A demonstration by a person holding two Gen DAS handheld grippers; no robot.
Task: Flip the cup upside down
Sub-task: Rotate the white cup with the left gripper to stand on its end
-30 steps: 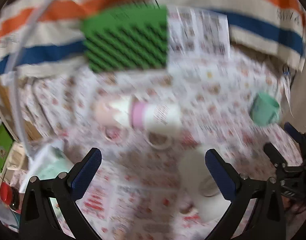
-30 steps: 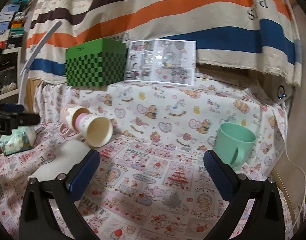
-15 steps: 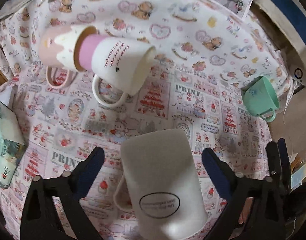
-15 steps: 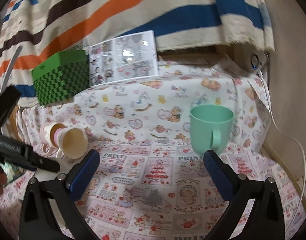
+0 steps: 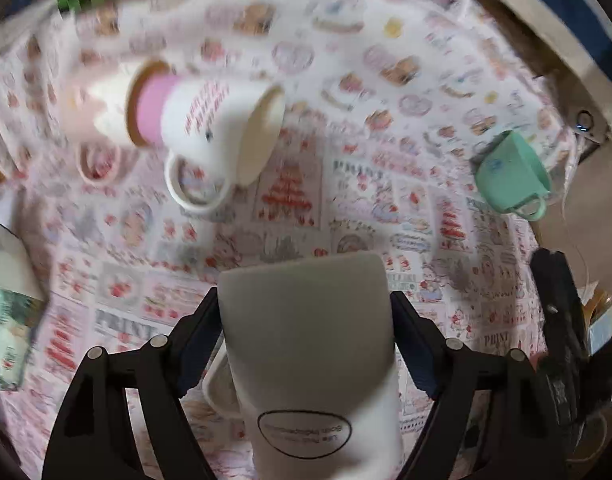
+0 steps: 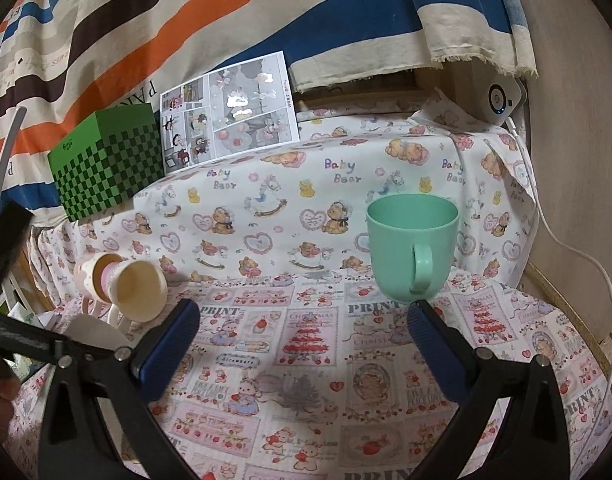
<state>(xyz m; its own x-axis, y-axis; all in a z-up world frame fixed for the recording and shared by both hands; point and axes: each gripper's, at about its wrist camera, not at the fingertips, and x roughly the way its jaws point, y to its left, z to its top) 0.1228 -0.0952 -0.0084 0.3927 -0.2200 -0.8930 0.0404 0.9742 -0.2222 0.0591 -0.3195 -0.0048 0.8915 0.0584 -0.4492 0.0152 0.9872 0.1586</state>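
Observation:
A plain white mug [image 5: 310, 344] with an oval label lies on its side on the printed cloth. My left gripper [image 5: 306, 332] is shut on it, one finger against each side of the body, its handle to the left. The mug also shows at the left edge of the right wrist view [image 6: 94, 332]. A green mug [image 6: 412, 256] stands upright at the right; it also shows in the left wrist view [image 5: 510, 176]. My right gripper [image 6: 302, 328] is open and empty, a little in front of the green mug.
A white-and-pink mug [image 5: 210, 120] lies on its side nested in a pink mug [image 5: 86, 112], far left. A green checkered box [image 6: 106, 164] and a comic sheet [image 6: 230, 112] stand at the back. A tissue pack [image 5: 6, 308] lies left. A white cable [image 6: 566, 248] runs right.
My left gripper has closed its fingers onto the white mug. My right gripper has moved closer to the green mug, which is now larger and nearer the middle.

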